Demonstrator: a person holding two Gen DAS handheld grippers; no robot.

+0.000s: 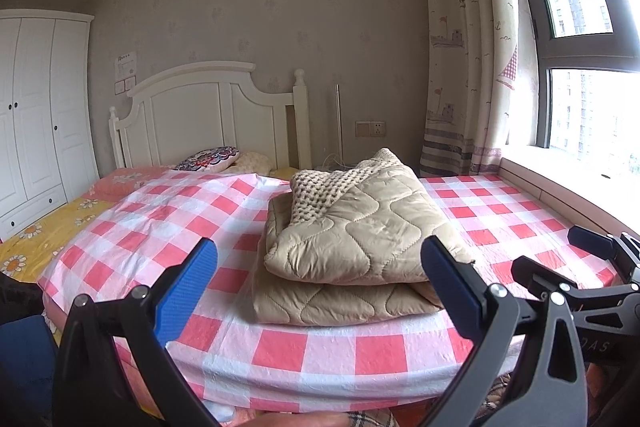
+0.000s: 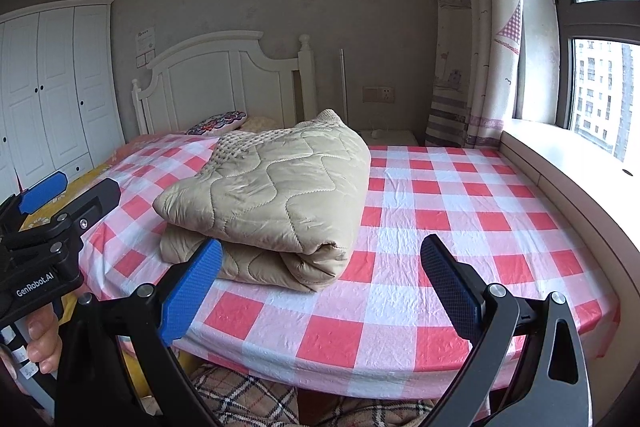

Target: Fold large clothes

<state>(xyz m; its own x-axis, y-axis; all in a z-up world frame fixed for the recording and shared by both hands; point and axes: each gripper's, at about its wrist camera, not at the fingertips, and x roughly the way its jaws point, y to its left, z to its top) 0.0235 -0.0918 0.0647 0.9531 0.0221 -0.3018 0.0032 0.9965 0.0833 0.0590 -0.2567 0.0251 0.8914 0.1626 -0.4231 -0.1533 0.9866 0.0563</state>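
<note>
Folded beige quilted garment with knit collar (image 1: 352, 243) lies on red-and-white checked sheet (image 1: 328, 347), toward its near edge. Left gripper (image 1: 320, 291) spread wide, holding nothing. Right gripper (image 2: 320, 291) likewise wide, holding nothing, short of sheet edge.

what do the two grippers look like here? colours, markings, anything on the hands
Both the left gripper and right gripper have black metal linkage arms with silver pivot bolts and flat blue textured finger pads. The left gripper body reads "GenRobot.AI" in white in the right wrist view. A bare hand grips it, no sleeve visible. No cables seen.
</note>
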